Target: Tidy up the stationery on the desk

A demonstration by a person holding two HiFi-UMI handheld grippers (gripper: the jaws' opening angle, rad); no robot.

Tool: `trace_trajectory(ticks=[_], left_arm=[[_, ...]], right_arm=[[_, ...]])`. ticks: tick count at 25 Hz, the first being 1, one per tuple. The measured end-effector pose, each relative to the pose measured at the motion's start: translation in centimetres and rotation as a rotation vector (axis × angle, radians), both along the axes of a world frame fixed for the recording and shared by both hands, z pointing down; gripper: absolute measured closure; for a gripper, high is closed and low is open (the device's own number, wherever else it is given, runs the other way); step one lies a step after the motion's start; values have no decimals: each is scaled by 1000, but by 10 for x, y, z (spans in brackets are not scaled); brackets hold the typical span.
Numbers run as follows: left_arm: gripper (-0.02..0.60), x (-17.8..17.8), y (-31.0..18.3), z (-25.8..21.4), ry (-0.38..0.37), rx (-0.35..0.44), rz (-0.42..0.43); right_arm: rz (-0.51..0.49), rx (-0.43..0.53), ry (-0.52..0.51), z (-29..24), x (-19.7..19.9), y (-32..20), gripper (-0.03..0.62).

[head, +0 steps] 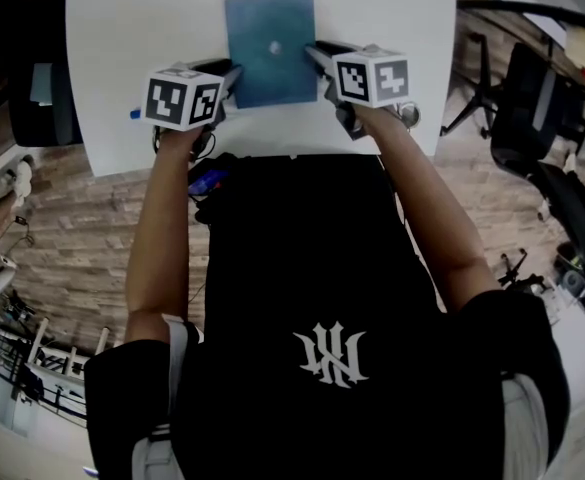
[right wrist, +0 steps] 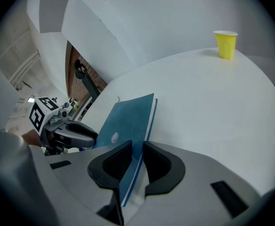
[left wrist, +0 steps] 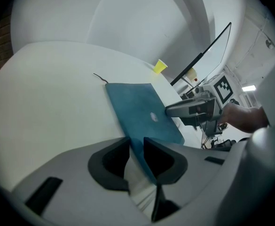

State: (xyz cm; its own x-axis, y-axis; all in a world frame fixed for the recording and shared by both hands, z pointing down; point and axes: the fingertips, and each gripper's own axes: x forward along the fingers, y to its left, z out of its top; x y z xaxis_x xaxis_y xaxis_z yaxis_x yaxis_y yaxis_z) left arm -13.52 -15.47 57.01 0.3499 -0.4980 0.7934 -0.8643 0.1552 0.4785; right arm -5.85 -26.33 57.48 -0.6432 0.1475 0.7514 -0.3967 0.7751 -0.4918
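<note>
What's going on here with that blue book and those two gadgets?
A person is at a white table with a pair of tongs in each hand. The left tongs and the right tongs are both clamped on a closed blue notebook, one on each side. A yellow cup stands farther back on the table, untouched. Whether the notebook is lifted or resting flat is hard to tell.

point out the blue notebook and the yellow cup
blue notebook (head: 267,66), head view, middle of its cover
yellow cup (right wrist: 225,46), right gripper view, its side wall
</note>
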Motion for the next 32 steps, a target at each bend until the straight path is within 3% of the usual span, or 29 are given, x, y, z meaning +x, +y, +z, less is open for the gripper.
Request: trace_trajectory(ticks=[5,11,16,22,27,32], left_arm=[[494,-6,-2,-5,1,18,-17],[494,-35,-8,-44,-51,120,-71],[494,-56,0,-80,-84,217,-125],[494,-83,53,-99,-145,240,-230],[494,-97,104,-95,-155,219,-330],[494,-102,126,-85,-142,214,-416]], right_arm=[[2,32,-41,-13,-3,-10,499],[-86,116,-172,-60,-29,-13,499],[-235,173,-324,-100,-65,10,507],[-501,221,-403,-122,-113,74,507],[-684,173,-415,-119,-141,141,498],[-845,139,-360,-95,-158,190,452]])
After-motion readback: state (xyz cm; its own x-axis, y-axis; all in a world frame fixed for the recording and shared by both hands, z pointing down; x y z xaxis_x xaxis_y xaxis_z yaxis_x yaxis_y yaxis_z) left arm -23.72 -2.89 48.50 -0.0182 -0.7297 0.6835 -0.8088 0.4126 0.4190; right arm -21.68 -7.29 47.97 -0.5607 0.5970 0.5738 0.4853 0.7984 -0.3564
